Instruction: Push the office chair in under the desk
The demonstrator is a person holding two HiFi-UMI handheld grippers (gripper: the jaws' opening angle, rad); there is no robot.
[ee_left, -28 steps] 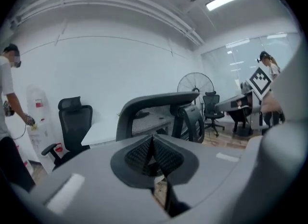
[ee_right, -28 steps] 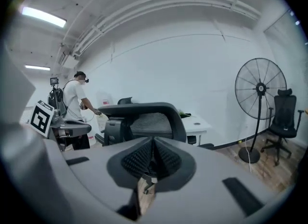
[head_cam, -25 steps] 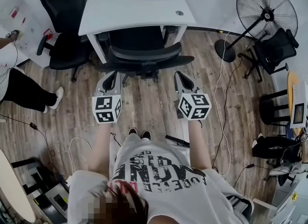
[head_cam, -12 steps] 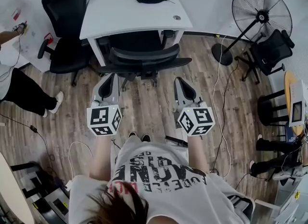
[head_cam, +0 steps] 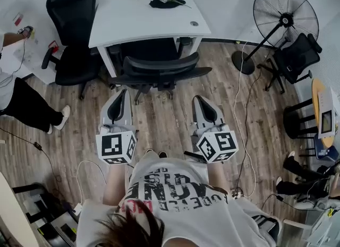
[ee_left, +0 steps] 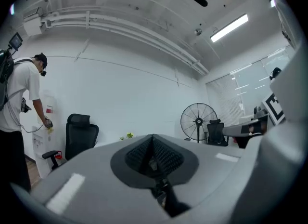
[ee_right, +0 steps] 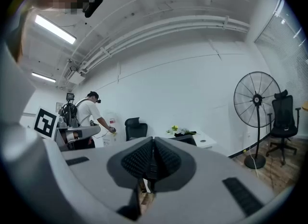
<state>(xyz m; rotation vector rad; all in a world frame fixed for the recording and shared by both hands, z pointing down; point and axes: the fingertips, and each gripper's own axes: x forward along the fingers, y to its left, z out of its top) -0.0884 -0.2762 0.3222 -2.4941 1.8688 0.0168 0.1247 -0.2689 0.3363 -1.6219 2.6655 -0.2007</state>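
The white desk (head_cam: 143,20) stands at twelve o'clock in the head view. The black office chair (head_cam: 159,69) sits at its six o'clock edge, seat partly under the top, backrest facing the person. Clear of the chair, the left gripper (head_cam: 120,95) hangs at its seven o'clock and the right gripper (head_cam: 201,101) at five o'clock. Both have their jaws pressed together, empty.
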